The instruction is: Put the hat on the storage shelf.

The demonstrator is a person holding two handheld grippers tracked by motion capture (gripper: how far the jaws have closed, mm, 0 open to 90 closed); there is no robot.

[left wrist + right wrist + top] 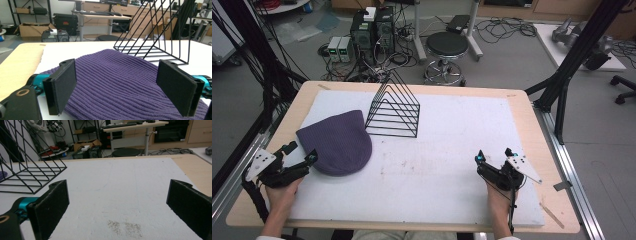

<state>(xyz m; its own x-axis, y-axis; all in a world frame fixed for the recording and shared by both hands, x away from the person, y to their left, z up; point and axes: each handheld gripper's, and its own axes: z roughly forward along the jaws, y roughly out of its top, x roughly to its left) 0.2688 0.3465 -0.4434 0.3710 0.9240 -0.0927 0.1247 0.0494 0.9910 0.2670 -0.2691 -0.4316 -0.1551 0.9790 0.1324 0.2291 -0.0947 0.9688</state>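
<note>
Both hand-held grippers, left (303, 154) and right (495, 154), gape released; purple beanie (336, 141) bears no readable label.

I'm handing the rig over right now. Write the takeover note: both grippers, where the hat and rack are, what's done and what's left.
Left gripper: open, jaws at the near-left edge of the purple knit hat, not closed on it.
Right gripper: open, holding nothing, over the bare white mat at the near right.
Hat: lying flat on the mat's left side, just left of the black wire rack; whether they touch can't be told.
Rack: upright at the mat's centre back, nothing in it.
Done: nothing gripped or lifted.
Left: probably close the left jaws on the hat and lift it.
</note>
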